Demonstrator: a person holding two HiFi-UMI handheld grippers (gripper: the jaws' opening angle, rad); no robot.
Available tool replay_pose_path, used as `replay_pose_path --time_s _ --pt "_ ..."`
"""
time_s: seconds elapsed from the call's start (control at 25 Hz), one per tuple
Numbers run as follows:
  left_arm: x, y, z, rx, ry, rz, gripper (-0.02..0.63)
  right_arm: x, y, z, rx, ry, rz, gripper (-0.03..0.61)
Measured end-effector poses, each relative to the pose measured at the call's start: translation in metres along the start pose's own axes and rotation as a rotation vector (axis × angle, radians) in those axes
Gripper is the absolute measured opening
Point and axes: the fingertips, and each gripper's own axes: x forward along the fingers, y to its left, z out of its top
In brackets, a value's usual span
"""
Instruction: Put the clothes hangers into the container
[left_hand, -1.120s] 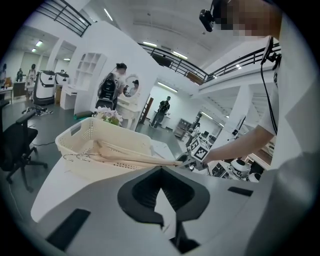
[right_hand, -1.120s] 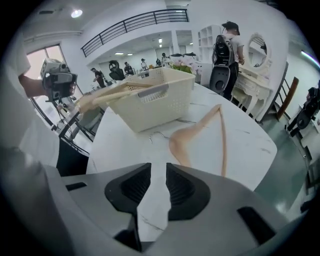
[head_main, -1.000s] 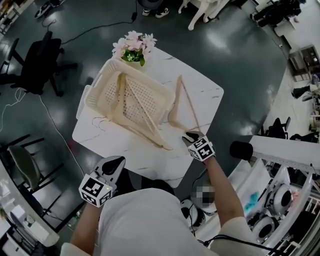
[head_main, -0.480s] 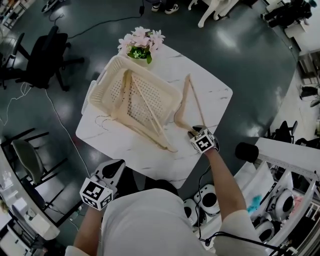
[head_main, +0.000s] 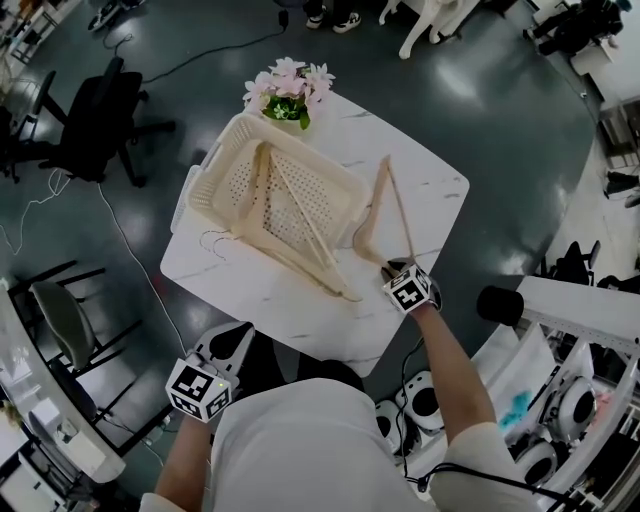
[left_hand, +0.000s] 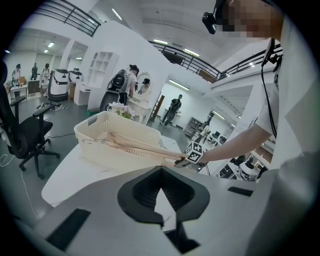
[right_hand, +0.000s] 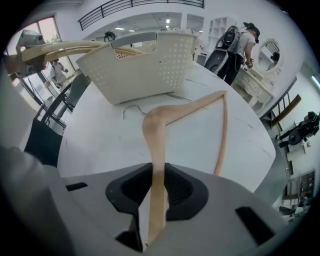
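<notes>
Right tongs (head_main: 389, 270) have just been closing, clamped on the loose hanger (right_hand: 154, 127); left tongs (head_main: 232, 338) together, empty. Next: lift it left into the basket (left_hand: 107, 142).

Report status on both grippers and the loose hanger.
Left gripper shut, empty. Right gripper: jaws just closed, shut on loose hanger, lying on table beside basket. Stowed hangers jut over near rim.

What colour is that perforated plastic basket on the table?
Cream: the perforated plastic basket is a pale off-white all over, clearest in the head view.

Pink flowers (head_main: 288, 85) stand on the white table (head_main: 262, 296); black chair (head_main: 100, 122) nearby.
</notes>
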Motion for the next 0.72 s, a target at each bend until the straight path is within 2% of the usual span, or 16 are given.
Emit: replay_pose_path --time_s 0.4,0.72 --pt "-0.016 -0.009 0.003 0.035 -0.021 -0.032 0.008 -0.053 0.015 -0.011 0.071 -0.039 -0.003 0.084" --pt "-0.024 -0.012 0.008 0.071 -0.035 -0.068 0.008 -0.088 0.013 -0.024 0.118 -0.062 -0.044 0.084"
